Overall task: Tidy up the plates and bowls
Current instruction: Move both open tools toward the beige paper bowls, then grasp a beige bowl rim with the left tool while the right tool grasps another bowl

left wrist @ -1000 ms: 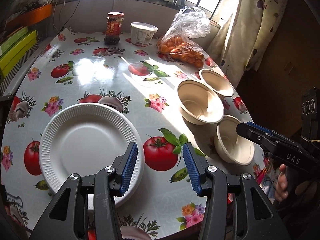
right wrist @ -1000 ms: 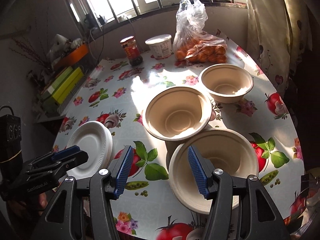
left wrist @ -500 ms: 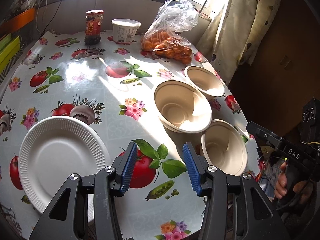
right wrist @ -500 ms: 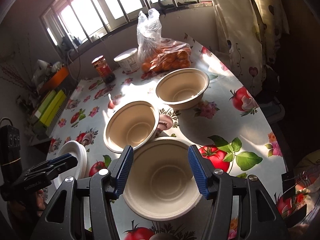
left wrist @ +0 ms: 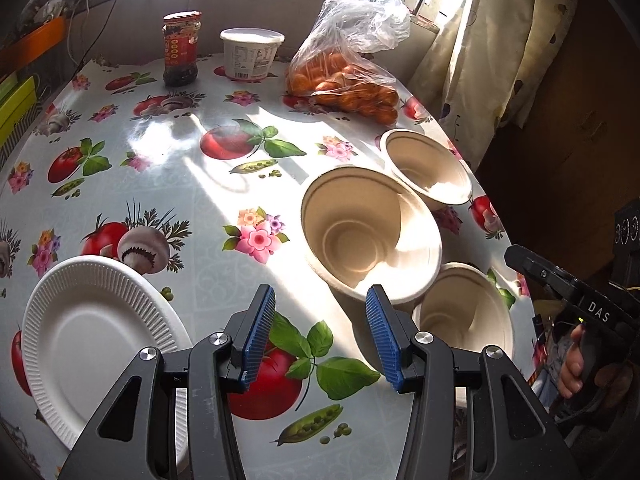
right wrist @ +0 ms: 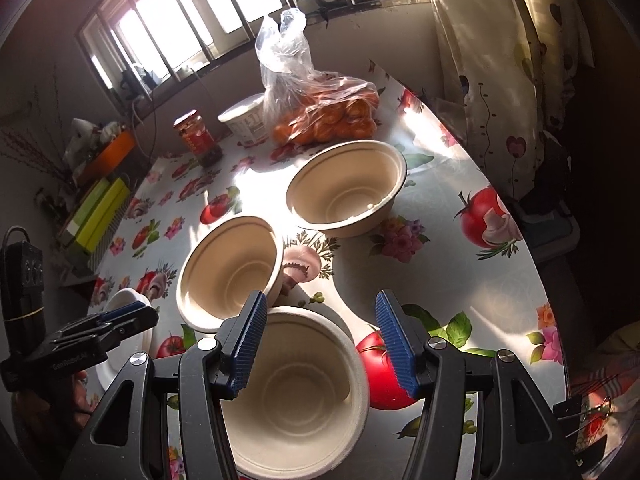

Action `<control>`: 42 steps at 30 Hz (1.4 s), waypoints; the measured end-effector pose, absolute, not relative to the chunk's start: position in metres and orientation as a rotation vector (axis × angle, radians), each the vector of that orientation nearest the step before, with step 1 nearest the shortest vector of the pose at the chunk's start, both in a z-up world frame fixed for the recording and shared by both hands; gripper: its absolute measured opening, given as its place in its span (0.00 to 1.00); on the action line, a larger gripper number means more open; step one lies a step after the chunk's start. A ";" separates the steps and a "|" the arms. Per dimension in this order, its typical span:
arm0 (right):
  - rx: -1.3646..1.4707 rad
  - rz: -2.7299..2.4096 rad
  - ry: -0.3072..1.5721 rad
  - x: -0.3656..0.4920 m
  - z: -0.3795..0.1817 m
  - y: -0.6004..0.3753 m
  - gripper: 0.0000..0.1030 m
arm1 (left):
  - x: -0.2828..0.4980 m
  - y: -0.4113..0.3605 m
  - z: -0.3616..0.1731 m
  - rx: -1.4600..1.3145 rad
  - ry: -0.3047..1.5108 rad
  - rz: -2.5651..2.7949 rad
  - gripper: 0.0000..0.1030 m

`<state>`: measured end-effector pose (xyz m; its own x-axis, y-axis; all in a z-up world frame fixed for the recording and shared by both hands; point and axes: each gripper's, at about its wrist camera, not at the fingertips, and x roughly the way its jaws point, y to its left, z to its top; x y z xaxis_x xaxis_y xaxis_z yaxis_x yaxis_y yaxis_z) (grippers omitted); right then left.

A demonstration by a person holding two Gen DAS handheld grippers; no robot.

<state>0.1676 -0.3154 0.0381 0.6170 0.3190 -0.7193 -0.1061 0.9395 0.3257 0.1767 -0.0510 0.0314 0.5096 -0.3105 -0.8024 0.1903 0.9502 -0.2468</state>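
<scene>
Three beige paper bowls stand in a row on the right of the table: the near bowl [left wrist: 464, 320] [right wrist: 296, 392], the middle bowl [left wrist: 368, 236] [right wrist: 230, 272] and the far bowl [left wrist: 426, 170] [right wrist: 346, 188]. A white ribbed paper plate [left wrist: 92, 344] [right wrist: 126, 300] lies at the near left. My left gripper [left wrist: 320, 336] hangs open over the cloth between the plate and the bowls, holding nothing. My right gripper [right wrist: 322, 342] is open above the near bowl's right rim, apart from it. A hand [left wrist: 572, 364] holds the right gripper's black body at the right edge.
A bag of oranges [left wrist: 344, 80] [right wrist: 320, 116], a white tub [left wrist: 252, 54] [right wrist: 246, 120] and a red-labelled jar [left wrist: 181, 48] [right wrist: 198, 140] stand along the table's far side. A curtain [left wrist: 504, 40] hangs to the right. The table's right edge [right wrist: 532, 248] runs close by the bowls.
Both grippers have shifted rightwards along the table. The plate has slid to the left in the left view; the near bowl now sits under the right gripper's left finger. Neither opening has changed.
</scene>
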 end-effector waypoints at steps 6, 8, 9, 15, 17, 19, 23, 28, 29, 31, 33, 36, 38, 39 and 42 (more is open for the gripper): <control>0.209 0.272 0.848 0.181 0.039 -0.312 0.55 | 0.187 -0.059 0.034 -0.066 0.965 -0.241 0.47; 0.175 0.274 0.846 0.185 0.039 -0.308 0.55 | 0.189 -0.064 0.035 -0.011 0.943 -0.206 0.47; 0.169 0.278 0.848 0.188 0.039 -0.307 0.55 | 0.191 -0.066 0.035 0.006 0.937 -0.194 0.47; 0.146 0.278 0.872 0.205 0.033 -0.302 0.55 | 0.202 -0.070 0.030 0.025 0.941 -0.185 0.47; 0.137 0.285 0.876 0.208 0.031 -0.299 0.55 | 0.206 -0.069 0.027 0.018 0.949 -0.186 0.47; 0.116 0.285 0.880 0.211 0.030 -0.295 0.55 | 0.209 -0.069 0.024 0.023 0.954 -0.177 0.47; 0.107 0.303 0.887 0.215 0.028 -0.289 0.55 | 0.214 -0.069 0.021 0.007 0.957 -0.181 0.47; 0.114 0.313 0.895 0.220 0.025 -0.284 0.55 | 0.218 -0.069 0.018 0.001 0.962 -0.186 0.47; 0.114 0.314 0.898 0.221 0.024 -0.283 0.55 | 0.219 -0.068 0.017 0.000 0.962 -0.185 0.47; 0.112 0.314 0.905 0.222 0.022 -0.280 0.55 | 0.220 -0.066 0.017 -0.009 0.963 -0.184 0.47; 0.104 0.317 0.905 0.223 0.022 -0.277 0.55 | 0.223 -0.064 0.014 -0.025 0.978 -0.188 0.47; 0.091 0.315 0.902 0.224 0.022 -0.274 0.55 | 0.224 -0.060 0.012 -0.047 0.993 -0.194 0.47; 0.093 0.316 0.908 0.226 0.021 -0.272 0.55 | 0.225 -0.059 0.011 -0.050 0.993 -0.193 0.47; 0.093 0.316 0.913 0.226 0.020 -0.271 0.55 | 0.225 -0.059 0.011 -0.052 0.994 -0.197 0.47; 0.092 0.327 0.918 0.227 0.019 -0.268 0.55 | 0.227 -0.058 0.008 -0.066 1.012 -0.204 0.47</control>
